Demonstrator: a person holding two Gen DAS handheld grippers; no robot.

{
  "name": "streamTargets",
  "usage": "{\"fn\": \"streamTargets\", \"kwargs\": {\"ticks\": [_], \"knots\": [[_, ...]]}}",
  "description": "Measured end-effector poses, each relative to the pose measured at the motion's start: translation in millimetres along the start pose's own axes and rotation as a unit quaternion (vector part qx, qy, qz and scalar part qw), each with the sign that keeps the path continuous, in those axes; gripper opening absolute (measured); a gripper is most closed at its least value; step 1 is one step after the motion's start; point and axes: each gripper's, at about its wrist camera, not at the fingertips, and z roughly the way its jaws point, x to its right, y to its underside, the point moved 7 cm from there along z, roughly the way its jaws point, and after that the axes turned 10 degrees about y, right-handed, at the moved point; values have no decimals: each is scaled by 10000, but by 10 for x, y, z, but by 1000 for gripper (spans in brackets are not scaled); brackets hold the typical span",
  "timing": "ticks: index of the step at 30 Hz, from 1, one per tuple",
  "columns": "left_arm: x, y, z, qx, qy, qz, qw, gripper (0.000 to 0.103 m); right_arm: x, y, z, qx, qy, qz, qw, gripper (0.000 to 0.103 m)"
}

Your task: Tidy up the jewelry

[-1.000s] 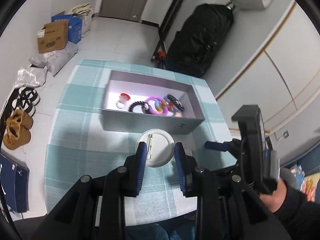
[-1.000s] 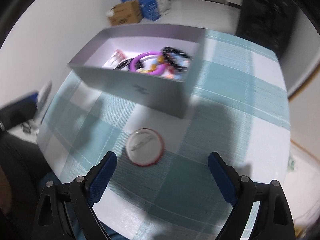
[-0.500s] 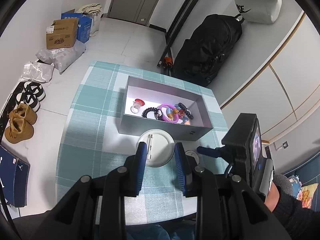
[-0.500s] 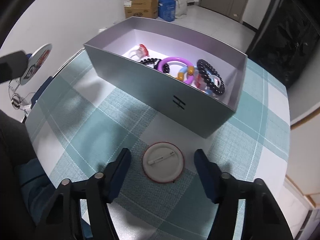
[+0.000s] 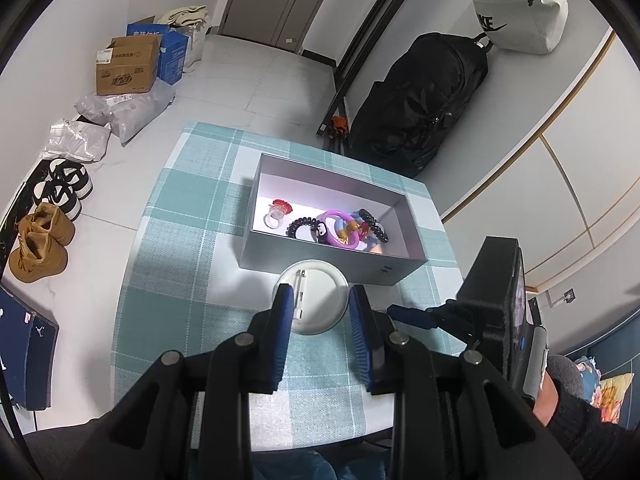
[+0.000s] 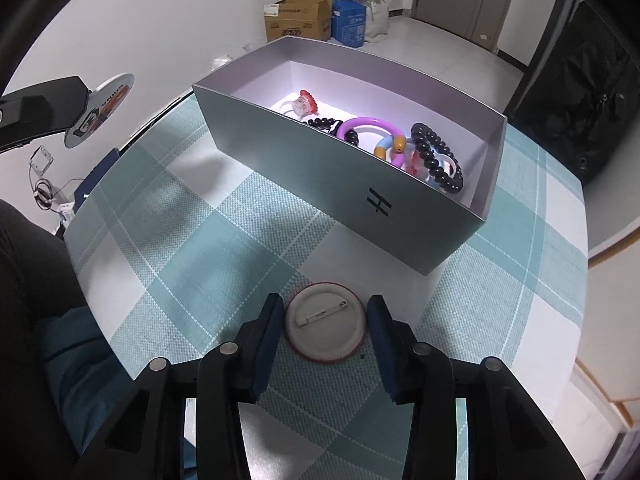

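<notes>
On the near part of the checked tablecloth (image 5: 180,240), just in front of the grey box (image 5: 320,258): straddling a red-rimmed badge (image 6: 325,326) with the right gripper (image 6: 325,302), pointing steeply down. Lying flat there, white back and pin clasp facing up, near the box's front wall but not touching it. Having just been closing the jaws with that badge between them; now sitting with the pads right at its rim on both sides, and can't tell if actually pressing or still a hair off.

Over to the left, above the table: gripping a second, white-backed badge (image 5: 316,308) in the left gripper (image 5: 320,292), jaws clamped on it, pin side facing the left wrist camera, printed side showing in the right wrist view.

Inside the box, at the far middle of the table: sitting together on the floor, a red-topped ring (image 5: 278,210) far left, black coil tie (image 5: 302,224), purple ring (image 6: 368,122), black bead bracelet (image 6: 438,160) right.
</notes>
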Motion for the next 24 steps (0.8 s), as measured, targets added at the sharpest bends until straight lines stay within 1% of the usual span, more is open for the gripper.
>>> {"fn": "streamTargets", "kwargs": {"ticks": [6, 8, 13, 17, 19, 22, 24], "knots": [[-24, -23, -16, 85, -32, -46, 9999, 23, 63, -56, -97, 124, -326, 329, 9989, 42], [-34, -35, -24, 119, -40, -67, 9999, 17, 27, -65, -131, 195, -422, 380, 9982, 42], [-69, -46, 6, 124, 0, -177, 9998, 17, 11, -135, -236, 401, -550, 322, 9972, 42], [-86, -57, 13, 108, -25, -125, 9999, 17, 76, -169, -256, 442, -642, 405, 9961, 42], [-94, -76, 7, 69, 39, -70, 9999, 17, 80, -217, -266, 452, -663, 477, 9956, 42], [-161, -129, -85, 166, -94, 53, 9998, 17, 91, -245, -238, 429, -706, 534, 9951, 42], [-242, -141, -147, 157, -163, -20, 9997, 19, 88, -267, -223, 420, -733, 554, 9949, 42]]}}
